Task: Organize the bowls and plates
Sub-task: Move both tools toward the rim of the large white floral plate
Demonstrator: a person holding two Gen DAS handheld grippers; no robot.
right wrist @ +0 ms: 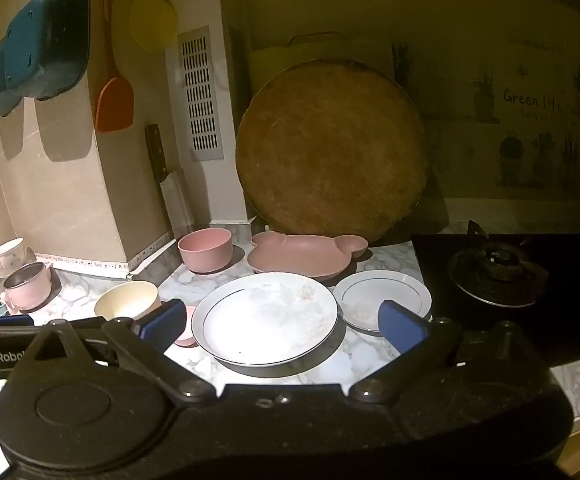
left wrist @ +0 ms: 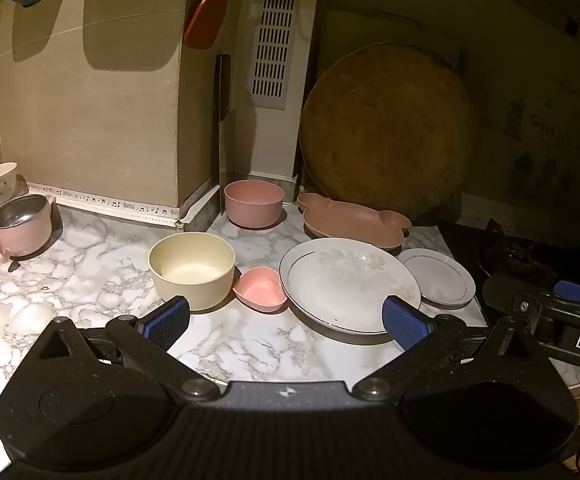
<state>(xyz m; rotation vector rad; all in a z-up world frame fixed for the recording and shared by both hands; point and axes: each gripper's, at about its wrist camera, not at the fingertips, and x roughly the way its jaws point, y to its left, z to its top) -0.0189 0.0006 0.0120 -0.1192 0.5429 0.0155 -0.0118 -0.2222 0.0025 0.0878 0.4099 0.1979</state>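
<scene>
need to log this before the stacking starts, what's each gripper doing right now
Left gripper: open, fingers wide apart, holding nothing, above the counter.
Right gripper: open, fingers wide apart, holding nothing, above the large white plate.

Left hand-held gripper (left wrist: pixel 286 322) and right hand-held gripper (right wrist: pixel 284 324) gape wide, empty.

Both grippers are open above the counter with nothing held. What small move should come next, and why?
Probably ease the right gripper down and right to the small white plate, aiming to lift it onto the large white plate. The plates lie side by side, both bare, and the right fingers already hang over the small one's rim.
</scene>
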